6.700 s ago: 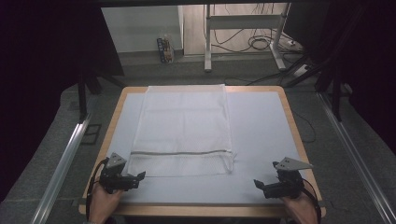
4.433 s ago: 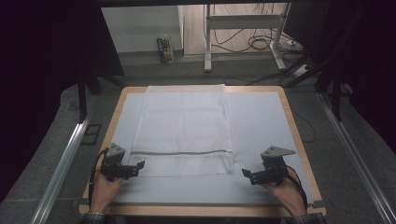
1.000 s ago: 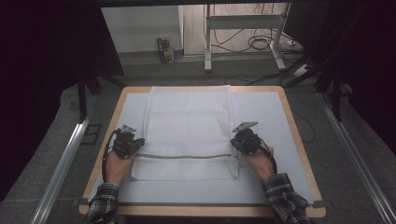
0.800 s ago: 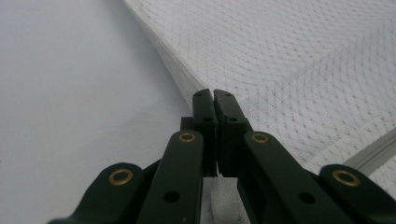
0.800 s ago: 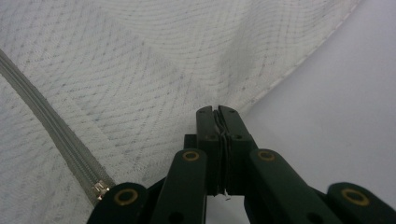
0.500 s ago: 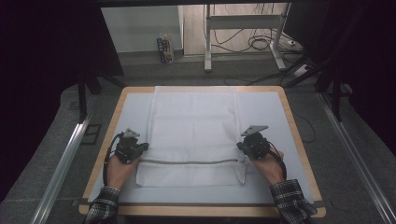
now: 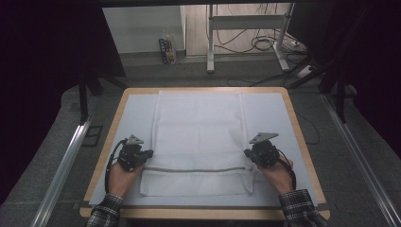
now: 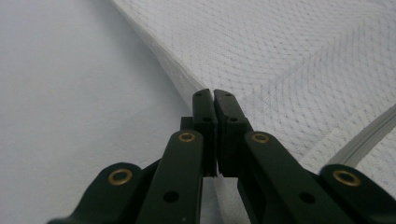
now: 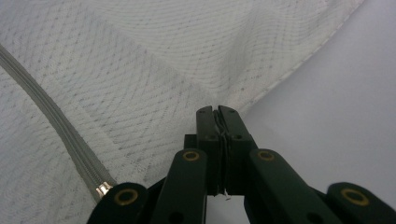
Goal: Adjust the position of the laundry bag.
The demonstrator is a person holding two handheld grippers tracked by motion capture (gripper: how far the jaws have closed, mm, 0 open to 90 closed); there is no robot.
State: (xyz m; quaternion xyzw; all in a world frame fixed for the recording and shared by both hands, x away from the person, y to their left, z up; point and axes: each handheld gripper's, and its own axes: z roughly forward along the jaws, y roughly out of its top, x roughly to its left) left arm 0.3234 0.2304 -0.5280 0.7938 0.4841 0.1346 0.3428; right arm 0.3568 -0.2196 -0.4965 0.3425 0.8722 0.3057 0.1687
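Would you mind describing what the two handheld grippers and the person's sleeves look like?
Both the left gripper and the right gripper are compact black units, each topped by a grey three-cornered plate, with a black cable looping back toward the wrist. In the gripper views, each has two flat black jaws on linkage arms with brass-coloured rivets. The person wears dark plaid sleeves.

— How do the hands sit?
— Both forearms reach forward; the left gripper [image 7: 147, 154] and right gripper [image 7: 247, 153] point inward toward each other.
— And the jaws?
— Each pair is pressed together, white mesh [image 9: 154, 79] pinched between the tips on both sides.
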